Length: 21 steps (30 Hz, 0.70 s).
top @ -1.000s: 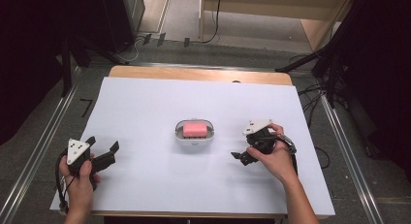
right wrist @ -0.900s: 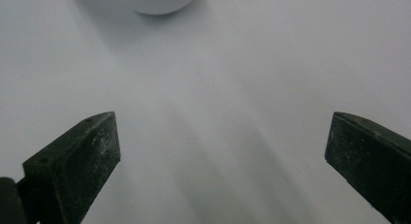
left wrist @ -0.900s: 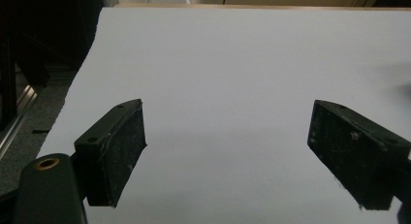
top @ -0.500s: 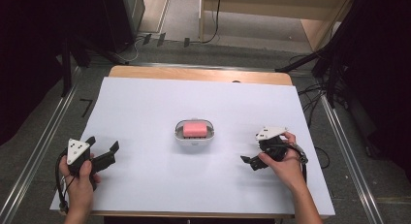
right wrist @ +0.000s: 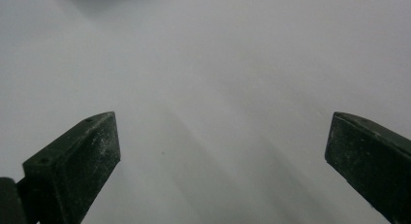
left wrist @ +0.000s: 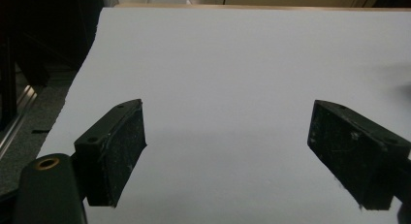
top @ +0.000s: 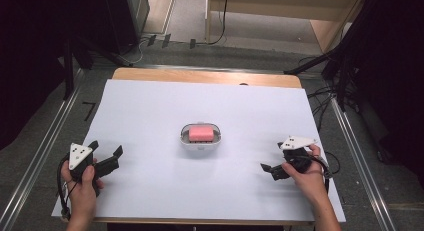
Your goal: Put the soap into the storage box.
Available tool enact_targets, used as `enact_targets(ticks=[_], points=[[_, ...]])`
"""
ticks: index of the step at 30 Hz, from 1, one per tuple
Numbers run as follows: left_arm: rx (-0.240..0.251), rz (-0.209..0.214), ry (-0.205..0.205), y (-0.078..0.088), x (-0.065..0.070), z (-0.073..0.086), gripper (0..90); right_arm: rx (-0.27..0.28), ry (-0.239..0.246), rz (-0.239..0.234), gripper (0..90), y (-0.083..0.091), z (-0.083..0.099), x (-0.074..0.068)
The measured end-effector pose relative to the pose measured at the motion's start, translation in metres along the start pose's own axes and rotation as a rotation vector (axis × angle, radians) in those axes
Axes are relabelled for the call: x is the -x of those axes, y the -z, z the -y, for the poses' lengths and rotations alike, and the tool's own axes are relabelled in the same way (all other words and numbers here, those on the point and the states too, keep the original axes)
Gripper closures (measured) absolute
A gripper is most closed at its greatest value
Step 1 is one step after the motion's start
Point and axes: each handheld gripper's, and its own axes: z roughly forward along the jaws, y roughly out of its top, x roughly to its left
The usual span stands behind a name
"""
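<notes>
The pink soap lies in its white soap dish at the middle of the white sheet, untouched. The left gripper and right gripper rest well apart from it, each with jaws spread and holding nothing. Any handling of the soap seems yet to come.

A white sheet covers most of the table, leaving a strip of wooden tabletop bare along the far edge. Grey floor surrounds the table, with metal rails running along both sides. Beyond the far edge stands a pale wooden bench frame, with cables trailing beneath it. Dark equipment stands lean at the right.
</notes>
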Motion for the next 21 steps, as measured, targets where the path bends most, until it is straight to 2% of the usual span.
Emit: enact_targets(ticks=[13,21], points=[[0.002,0.000,-0.001,0.000,0.000,0.000,14.3,0.040,-0.092,0.053,0.1,0.027,0.037,0.012],[0.004,0.001,0.001,0.001,0.000,0.000,14.4,0.064,-0.124,0.067,0.1,0.040,0.051,0.017]])
